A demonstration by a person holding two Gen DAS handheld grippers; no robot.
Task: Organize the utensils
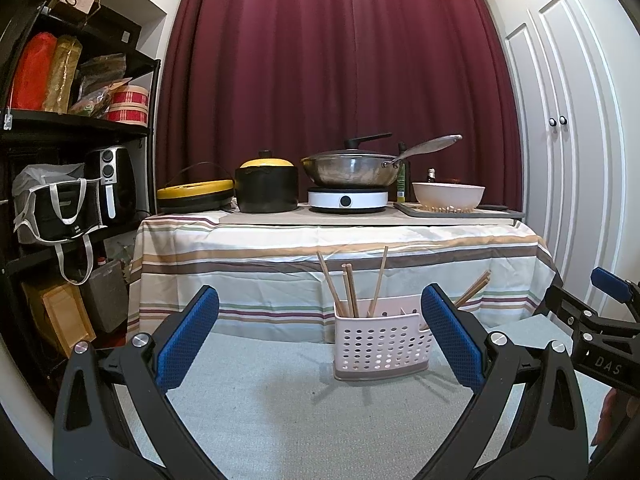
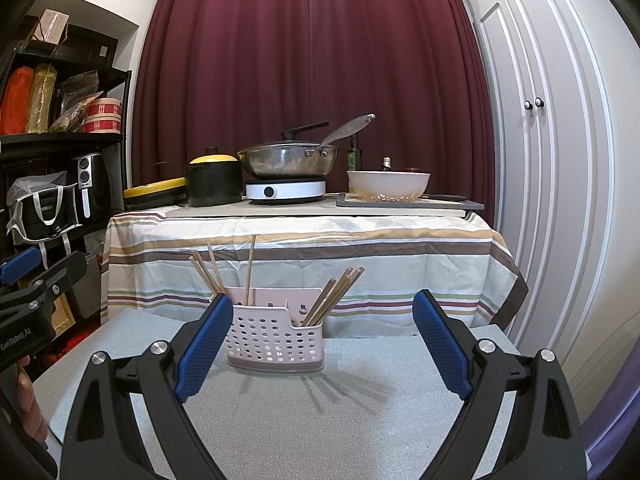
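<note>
L gripper (image 1: 320,336) & R gripper (image 2: 323,344) both spread wide, nothing held, over grey worktop (image 2: 320,420). Writing on gripper bodies: "DAS" and "GenRobot.AI". Pink perforated caddy (image 2: 275,344) stands on worktop btwn the pads, chopsticks (image 2: 332,296) upright/leaning in both compartments. Behind: striped-cloth table (image 2: 300,264) w/ wok (image 2: 288,162), induction hob (image 2: 285,191).

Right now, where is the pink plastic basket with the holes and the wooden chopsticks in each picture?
Left wrist view: the pink perforated plastic basket stands right of centre on the grey mat, by the left gripper's right finger.
Right wrist view: the basket stands left of centre, by the right gripper's left finger.
Shared landmark: the steel wok on the white hob behind.
</note>
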